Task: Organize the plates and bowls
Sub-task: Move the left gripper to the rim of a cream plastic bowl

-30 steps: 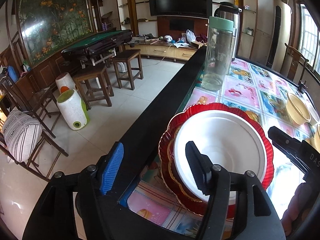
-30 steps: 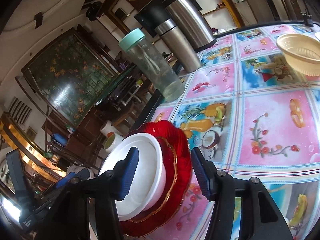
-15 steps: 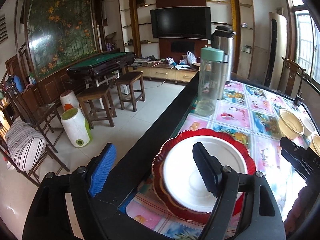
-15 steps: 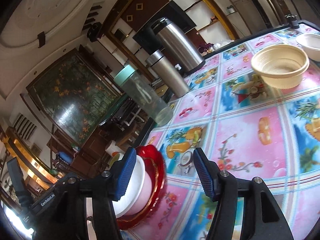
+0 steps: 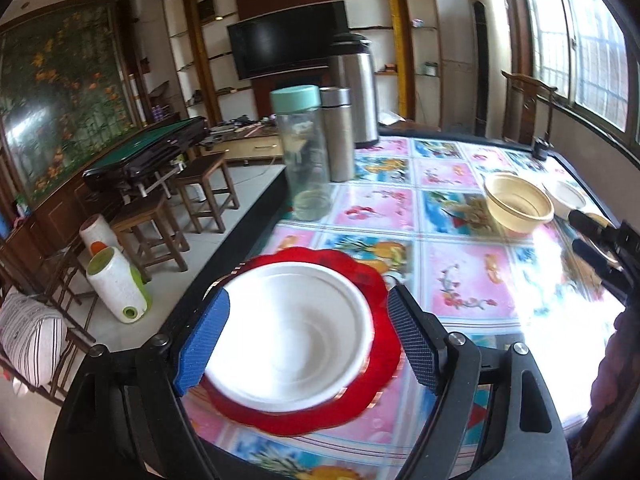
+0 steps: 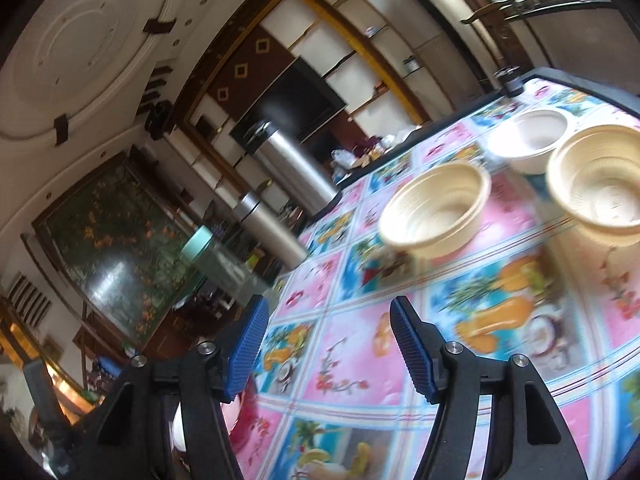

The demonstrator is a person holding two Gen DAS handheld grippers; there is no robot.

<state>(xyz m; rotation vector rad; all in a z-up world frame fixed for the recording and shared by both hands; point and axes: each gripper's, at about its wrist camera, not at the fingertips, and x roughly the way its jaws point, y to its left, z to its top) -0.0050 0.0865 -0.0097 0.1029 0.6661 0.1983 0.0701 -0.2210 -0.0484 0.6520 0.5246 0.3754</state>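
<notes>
bowls sit ahead and to the right of the right gripper, whose jaws are spread and empty. left gripper, also spread, frames the white plate on the red plate, so the right one looks nearer the bowls.

left hand-held gripper: black frame | blue ribbed pads | silver screws

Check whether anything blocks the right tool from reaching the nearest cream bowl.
Nothing visible does. The right tool is open over bare tablecloth, and the nearest cream bowl sits ahead with only cloth between.
</notes>
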